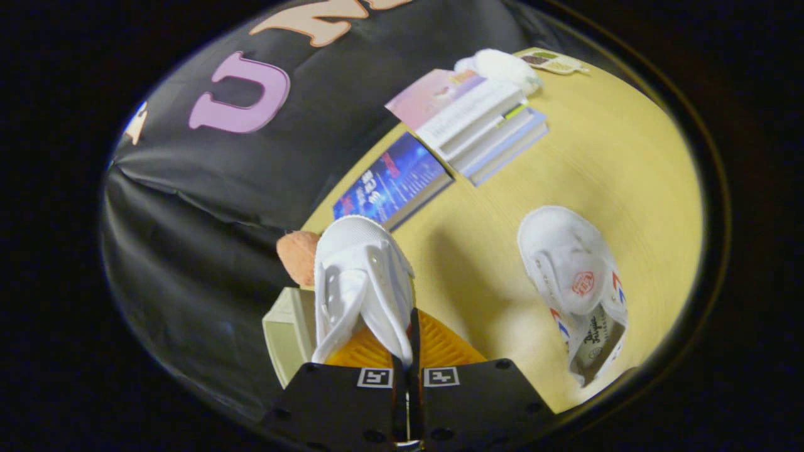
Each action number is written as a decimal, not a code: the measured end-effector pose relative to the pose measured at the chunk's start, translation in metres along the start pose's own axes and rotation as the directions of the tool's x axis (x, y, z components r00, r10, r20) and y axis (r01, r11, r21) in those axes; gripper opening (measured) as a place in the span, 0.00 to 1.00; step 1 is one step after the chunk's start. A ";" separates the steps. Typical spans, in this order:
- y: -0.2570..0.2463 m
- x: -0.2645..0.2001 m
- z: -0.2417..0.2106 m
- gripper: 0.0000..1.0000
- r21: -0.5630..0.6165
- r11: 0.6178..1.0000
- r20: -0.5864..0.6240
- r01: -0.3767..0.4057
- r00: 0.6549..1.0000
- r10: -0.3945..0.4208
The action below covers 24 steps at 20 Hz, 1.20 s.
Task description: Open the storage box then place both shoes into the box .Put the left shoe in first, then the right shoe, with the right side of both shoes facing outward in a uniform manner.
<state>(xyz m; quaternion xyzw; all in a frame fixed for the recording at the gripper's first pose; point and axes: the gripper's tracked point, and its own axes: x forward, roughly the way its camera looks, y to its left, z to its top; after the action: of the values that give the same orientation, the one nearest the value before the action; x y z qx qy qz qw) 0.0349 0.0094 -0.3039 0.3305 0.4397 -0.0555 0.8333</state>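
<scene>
White shoe pinched by its side wall between the gripper fingers, jaws nearly closed on the thin fabric, toe pointing away, orange sole to the inside. Held above the desk, over the near corner by the booth wall. Directly beneath and beside the held shoe, a pale storage box (only one wall and a rim edge visible past the shoe; lid state not discernible). Just beyond the box, a small orange-pink rounded object, partly hidden behind the toe. Off to the right, well apart, second white shoe lying on the desk, opening and insole turned toward the camera, red emblem on the tongue. Farther out along the wall edge, a blue-covered book lying flat, then a stack of books. At the far end, a white fluffy object and a flat card.
</scene>
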 end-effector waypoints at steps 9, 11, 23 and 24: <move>0.142 -0.023 -0.027 0.04 -0.074 0.975 -0.029 -0.208 0.978 0.207; 0.151 -0.006 -0.052 0.04 -0.071 0.977 -0.064 -0.201 0.978 0.197; 0.145 0.049 -0.146 0.04 -0.145 0.988 -0.135 -0.059 0.990 0.039; 0.145 0.049 -0.153 0.04 -0.149 0.988 -0.133 -0.044 0.991 0.024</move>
<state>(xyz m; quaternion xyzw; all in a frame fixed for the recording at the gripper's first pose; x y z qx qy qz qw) 0.0142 0.2229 -0.3295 0.2764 0.4907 0.0144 0.8262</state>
